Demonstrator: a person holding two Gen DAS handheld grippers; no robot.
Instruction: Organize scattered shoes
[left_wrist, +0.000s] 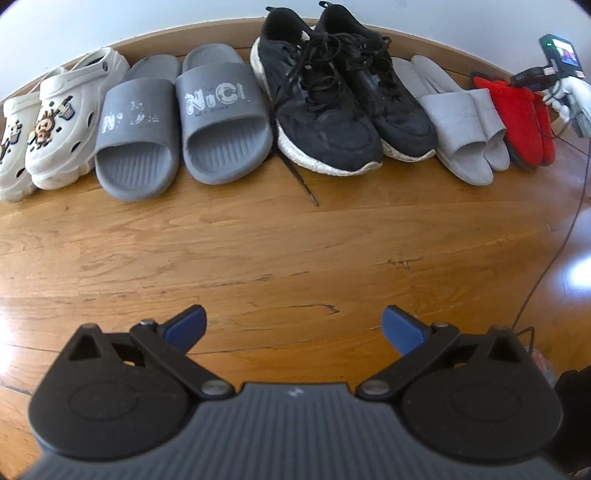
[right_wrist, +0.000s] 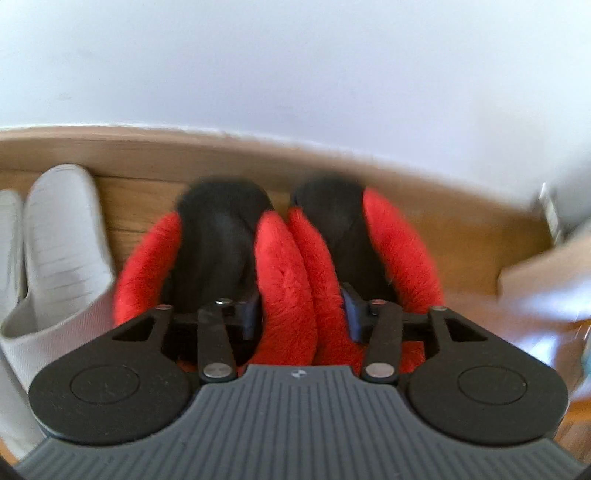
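Left wrist: "NiCi" grey slides (left_wrist: 221, 122)

White clogs (left_wrist: 55, 122), grey slides (left_wrist: 181, 122), black sneakers (left_wrist: 343, 99), pale slippers (left_wrist: 461, 122) and red slippers (left_wrist: 524, 118) are sitting paired along the wall.

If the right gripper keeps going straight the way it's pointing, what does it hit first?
Most likely the red slippers: the right gripper straddles their touching inner sides, so it would press into that plush, though blur leaves depth unclear.

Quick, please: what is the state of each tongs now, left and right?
Left tongs: open, empty, above bare floor.
Right tongs: open, fingers astride the touching inner walls of the red slippers, not squeezing.
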